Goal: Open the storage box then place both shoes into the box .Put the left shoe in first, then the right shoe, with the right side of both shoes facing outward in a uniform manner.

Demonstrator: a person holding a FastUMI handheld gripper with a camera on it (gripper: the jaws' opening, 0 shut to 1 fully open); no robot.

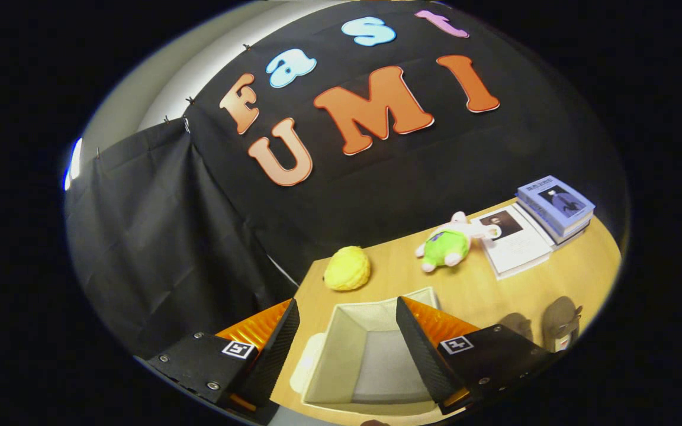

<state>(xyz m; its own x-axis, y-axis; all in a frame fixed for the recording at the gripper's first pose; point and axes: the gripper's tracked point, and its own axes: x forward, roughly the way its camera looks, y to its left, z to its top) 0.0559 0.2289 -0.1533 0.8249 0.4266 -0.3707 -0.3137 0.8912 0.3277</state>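
Gripper view: claw (347, 349) open w/ nothing held, above open storage box (341, 343).

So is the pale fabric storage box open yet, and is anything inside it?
Open and empty: the pale fabric storage box shows bare inner walls and floor between the gripper jaws, which stand spread apart.

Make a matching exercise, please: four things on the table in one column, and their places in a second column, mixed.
1. storage box
2. yellow plush toy
3. green plush toy
4. blue book

a. on top of a stack by the wall
b. open, between the fingers of the open gripper
c. beyond the box, near the table's corner
d. touching the white booklet

Pairs: 1-b, 2-c, 3-d, 4-a
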